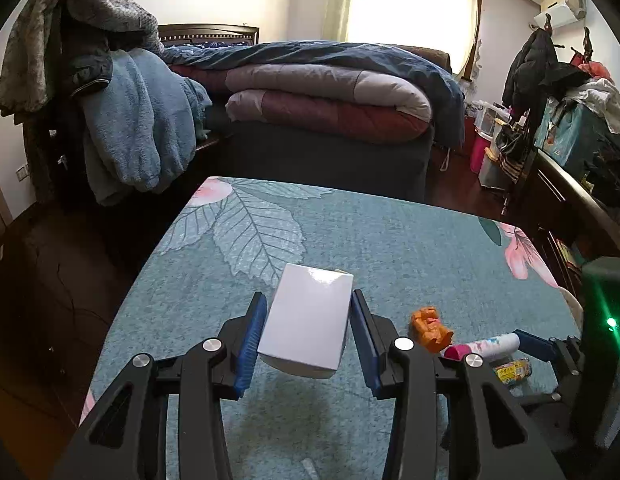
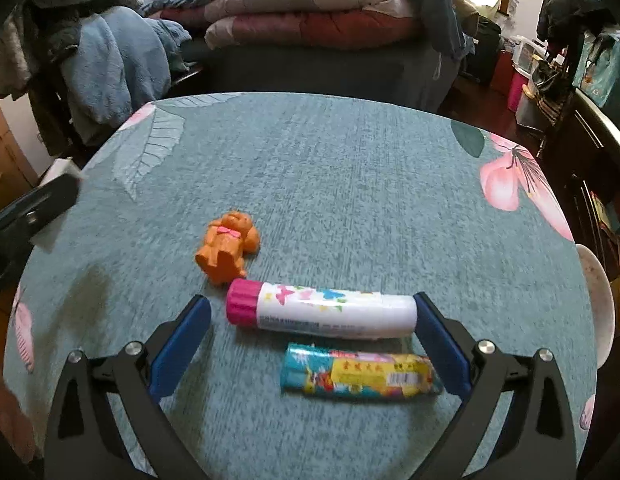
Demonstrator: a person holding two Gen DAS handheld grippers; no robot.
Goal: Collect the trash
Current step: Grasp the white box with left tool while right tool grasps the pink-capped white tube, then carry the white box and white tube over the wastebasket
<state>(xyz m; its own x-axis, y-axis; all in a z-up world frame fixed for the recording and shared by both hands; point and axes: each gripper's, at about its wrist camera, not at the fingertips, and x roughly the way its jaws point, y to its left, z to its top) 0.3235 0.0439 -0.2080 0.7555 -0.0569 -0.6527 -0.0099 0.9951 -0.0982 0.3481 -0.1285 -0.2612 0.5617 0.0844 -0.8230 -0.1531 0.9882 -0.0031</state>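
Left tongs (image 1: 306, 336): jaws part-closed on white box (image 1: 308, 320), box lifted off table (image 1: 390, 240).

Right tongs (image 2: 312, 346): wide open, empty; tube (image 2: 322, 310) and wrapper (image 2: 360, 374) between jaws, orange toy (image 2: 228, 246) just beyond.

Progress: box taken, three items left. Bin unseen.

Writing: wrapper print, tube label illegible.

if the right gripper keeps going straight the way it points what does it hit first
Most likely the white tube with the pink cap, lying crosswise between the open fingers of the right gripper. The colourful wrapped roll sits nearer the camera, so depth is uncertain.
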